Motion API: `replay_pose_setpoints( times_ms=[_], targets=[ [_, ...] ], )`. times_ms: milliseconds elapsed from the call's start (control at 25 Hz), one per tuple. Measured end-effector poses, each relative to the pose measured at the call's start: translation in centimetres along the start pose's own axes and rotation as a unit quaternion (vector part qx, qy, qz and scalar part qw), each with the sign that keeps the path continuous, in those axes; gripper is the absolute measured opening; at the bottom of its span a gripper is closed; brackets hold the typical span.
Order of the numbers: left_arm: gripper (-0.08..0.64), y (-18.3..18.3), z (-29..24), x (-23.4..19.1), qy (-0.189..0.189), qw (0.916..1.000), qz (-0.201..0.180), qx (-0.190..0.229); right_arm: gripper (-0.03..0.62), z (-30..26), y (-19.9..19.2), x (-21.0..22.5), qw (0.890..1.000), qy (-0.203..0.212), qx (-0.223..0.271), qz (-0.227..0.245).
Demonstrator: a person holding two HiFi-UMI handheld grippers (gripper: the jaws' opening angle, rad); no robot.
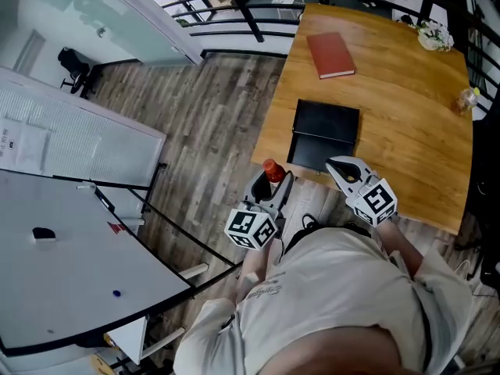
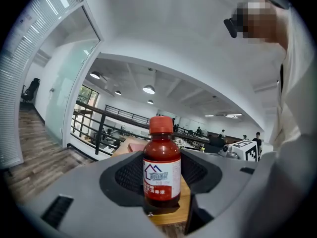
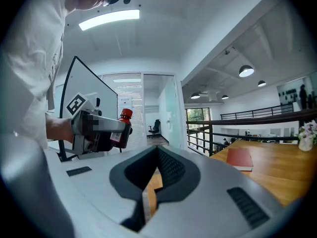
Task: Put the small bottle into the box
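Observation:
The small bottle [image 1: 273,170], brown with a red cap and a white-and-red label, stands upright between the jaws of my left gripper [image 1: 273,181], which is shut on it just off the table's near left corner. In the left gripper view the bottle [image 2: 162,167] fills the middle, with the pads pressed on both its sides. The right gripper view shows the same bottle [image 3: 122,127] held in the left gripper [image 3: 99,133]. The flat black box [image 1: 325,133] lies on the wooden table [image 1: 406,131] just beyond both grippers. My right gripper [image 1: 337,165] hovers at the box's near edge, its jaws together and empty [image 3: 158,150].
A red book [image 1: 330,55] lies farther back on the table, and appears again as the red book [image 3: 240,158] in the right gripper view. Flowers [image 1: 434,36] and a small item [image 1: 466,100] sit at the table's right side. A whiteboard panel [image 1: 62,264] stands at the left and a black railing [image 1: 234,6] runs beyond.

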State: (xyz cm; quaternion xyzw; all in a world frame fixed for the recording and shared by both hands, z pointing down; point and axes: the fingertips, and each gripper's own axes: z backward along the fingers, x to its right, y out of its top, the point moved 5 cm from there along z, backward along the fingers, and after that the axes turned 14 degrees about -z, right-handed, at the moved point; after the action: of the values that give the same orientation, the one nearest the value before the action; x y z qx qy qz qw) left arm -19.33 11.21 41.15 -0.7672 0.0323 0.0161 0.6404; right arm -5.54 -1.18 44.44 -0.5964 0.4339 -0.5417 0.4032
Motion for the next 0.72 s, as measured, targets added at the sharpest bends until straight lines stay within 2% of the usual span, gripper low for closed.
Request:
replay_pose_setpoints(
  times_ms=[280,520,720],
  targets=[
    [0.222,-1.5,-1.3,-4.7,-0.065,0.9977,-0.003,-0.020,-0.005,-5.0,-0.2,-1.2,0.999,-0.048,0.014,0.010],
    [0.222,-2.4,-2.9,-5.4,-0.116,0.9927,0.023,-0.026,-0.005,-5.0,-0.8,-0.3,0.995,-0.098,-0.001,-0.012],
    [0.222,-1.7,-4.9,-6.5,-0.141,0.9870,0.077,-0.002,-0.005,-6.1,0.3,1.0,0.994,-0.108,-0.010,-0.001]
  ],
)
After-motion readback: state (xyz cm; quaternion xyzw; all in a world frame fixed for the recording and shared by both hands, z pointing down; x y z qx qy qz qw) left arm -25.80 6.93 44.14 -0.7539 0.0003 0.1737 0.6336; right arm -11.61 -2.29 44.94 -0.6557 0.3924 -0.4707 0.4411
